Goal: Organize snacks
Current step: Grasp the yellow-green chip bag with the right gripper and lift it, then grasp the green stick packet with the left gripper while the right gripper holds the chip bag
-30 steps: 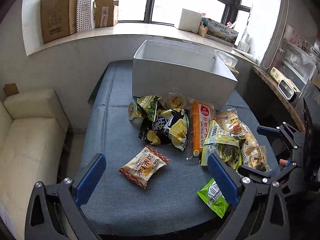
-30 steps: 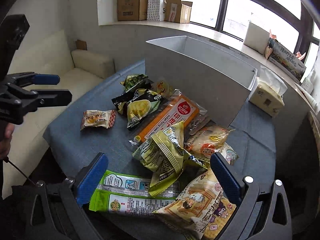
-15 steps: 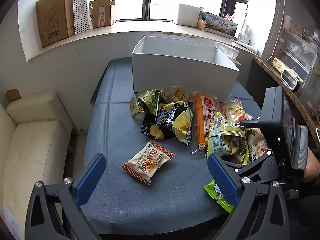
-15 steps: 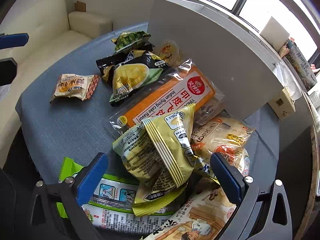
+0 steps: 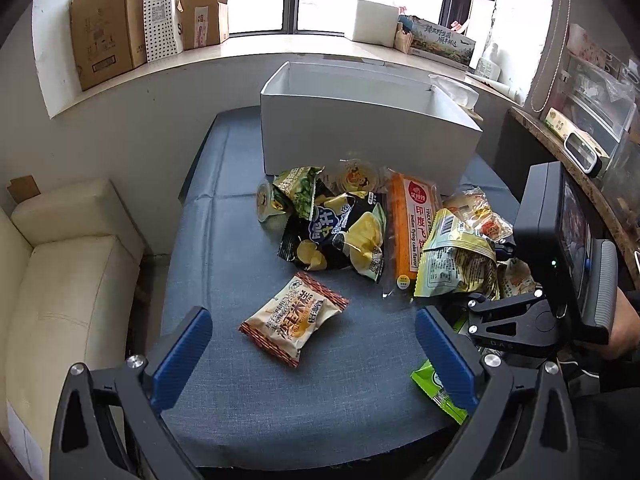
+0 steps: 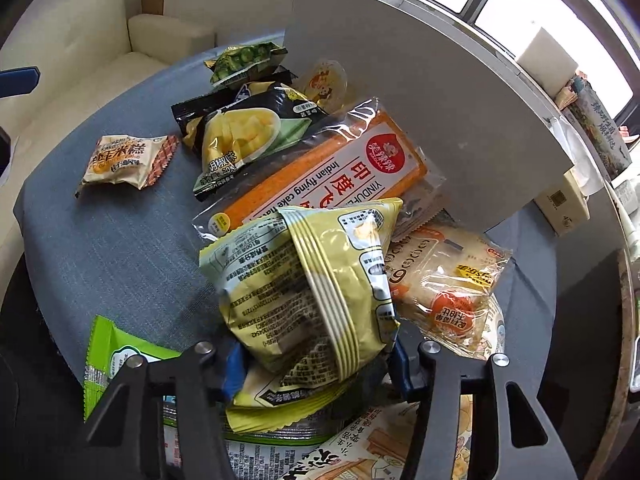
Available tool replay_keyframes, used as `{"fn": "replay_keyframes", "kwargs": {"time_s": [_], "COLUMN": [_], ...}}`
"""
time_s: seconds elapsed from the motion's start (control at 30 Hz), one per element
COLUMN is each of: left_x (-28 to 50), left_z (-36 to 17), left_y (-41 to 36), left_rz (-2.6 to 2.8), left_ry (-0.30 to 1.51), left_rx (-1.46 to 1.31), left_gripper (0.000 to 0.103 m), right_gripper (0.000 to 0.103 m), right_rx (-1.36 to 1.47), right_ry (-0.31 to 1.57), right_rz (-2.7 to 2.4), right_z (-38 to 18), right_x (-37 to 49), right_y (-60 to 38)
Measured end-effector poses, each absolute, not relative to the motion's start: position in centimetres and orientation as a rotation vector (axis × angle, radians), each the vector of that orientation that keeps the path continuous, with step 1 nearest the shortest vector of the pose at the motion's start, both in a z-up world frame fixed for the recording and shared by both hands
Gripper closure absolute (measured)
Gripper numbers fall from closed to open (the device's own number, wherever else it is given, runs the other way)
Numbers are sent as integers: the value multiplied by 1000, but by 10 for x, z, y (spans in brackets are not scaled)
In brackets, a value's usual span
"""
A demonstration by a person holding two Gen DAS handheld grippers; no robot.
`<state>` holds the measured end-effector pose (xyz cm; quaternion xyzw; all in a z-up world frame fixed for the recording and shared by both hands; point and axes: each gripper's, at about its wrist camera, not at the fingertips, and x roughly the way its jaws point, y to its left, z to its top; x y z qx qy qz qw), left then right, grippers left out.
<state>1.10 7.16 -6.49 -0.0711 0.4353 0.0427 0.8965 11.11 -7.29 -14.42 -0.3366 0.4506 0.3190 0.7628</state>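
Snack packets lie in a pile on the blue-grey table (image 5: 224, 256) in front of an open white box (image 5: 360, 136). My right gripper (image 6: 316, 364) has closed on the near end of a pale yellow-green packet (image 6: 304, 280), which also shows in the left wrist view (image 5: 456, 260). My left gripper (image 5: 312, 348) is open and empty, hovering just above a small brown-edged rice cake packet (image 5: 294, 318). An orange flying cake pack (image 6: 332, 172) and a black chip bag (image 6: 236, 136) lie beyond.
A bright green packet (image 6: 120, 364) lies at the table's near edge. A bread packet (image 6: 448, 284) lies right of the yellow-green one. A cream sofa (image 5: 60, 288) stands left of the table. Cardboard boxes (image 5: 108, 28) sit on the window sill.
My right gripper moved forward and down into the pile and its fingers closed from wide open onto the yellow-green packet. My left gripper drifted slightly nearer the rice cake packet.
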Motion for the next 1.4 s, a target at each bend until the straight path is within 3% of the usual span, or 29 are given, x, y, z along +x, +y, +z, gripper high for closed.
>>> {"fn": "replay_keyframes", "kwargs": {"time_s": [0.23, 0.67, 1.4], "left_x": [11, 23, 56], "left_z": [-69, -84, -149], "left_y": [49, -47, -79], "left_rz": [-31, -269, -382], "left_ry": [922, 989, 1197], "left_rx": [-81, 97, 185], "left_gripper": [0, 0, 3], "right_gripper": [44, 45, 45], "right_rx": [-637, -143, -8], "right_ry": [939, 770, 814], "right_rz": [733, 681, 632], "right_z": [-112, -16, -36], "right_x": [108, 116, 109], "right_y": [-89, -190, -240]}}
